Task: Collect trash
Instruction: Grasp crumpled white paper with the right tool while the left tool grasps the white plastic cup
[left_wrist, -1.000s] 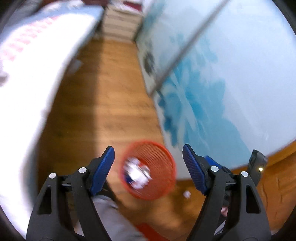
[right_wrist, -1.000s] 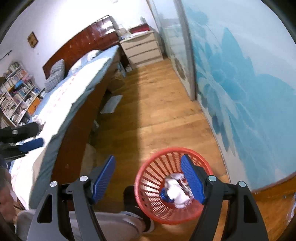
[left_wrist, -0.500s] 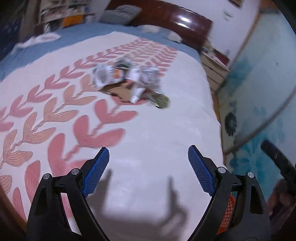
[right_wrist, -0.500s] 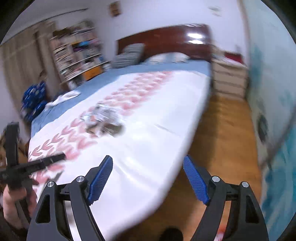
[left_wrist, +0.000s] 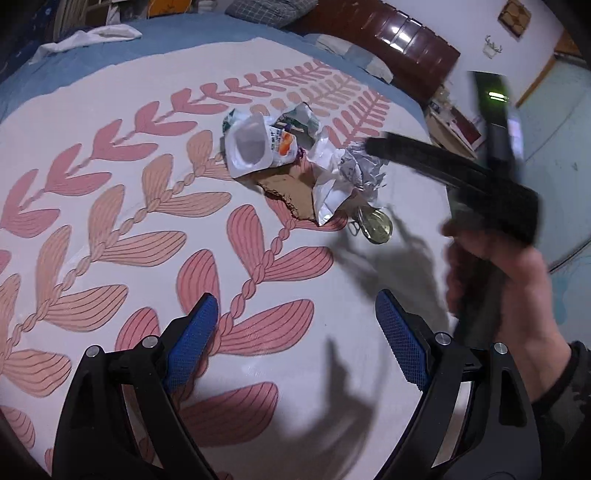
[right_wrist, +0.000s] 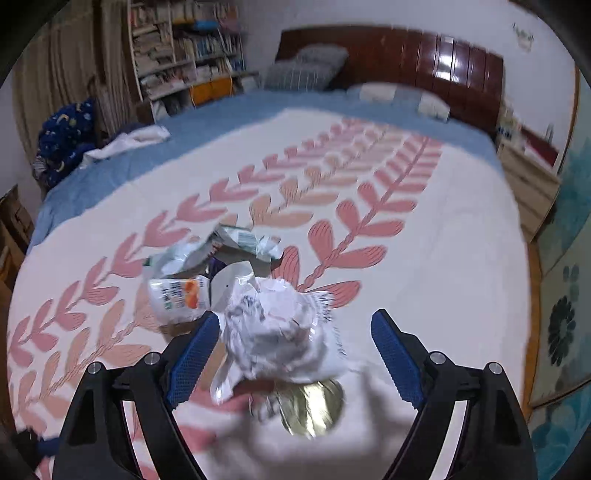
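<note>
My left tongs (left_wrist: 295, 339) hang wide and empty over the bed (left_wrist: 110, 110), above its white cover printed with pink leaf sprays, well short of the trash heap (left_wrist: 303, 162) lying farther up the spread. In that heap a white plastic cup (left_wrist: 251, 146) lies on its side beside torn cardboard (left_wrist: 291, 192), a crumpled paper ball (left_wrist: 360, 170) and a round metal lid (left_wrist: 376, 223). My right tongs (right_wrist: 291, 350), seen from the left camera as a blurred black frame in a hand (left_wrist: 509, 295) at the right, are over the heap; their blue pads have just been closing but stand apart, the paper ball (right_wrist: 273, 325) between them and the left pad just beside it, though I cannot tell whether it touches. The metal lid (right_wrist: 310, 410) lies just below. A dark wooden headboard (right_wrist: 406, 55) closes the far end of the bed.
</note>
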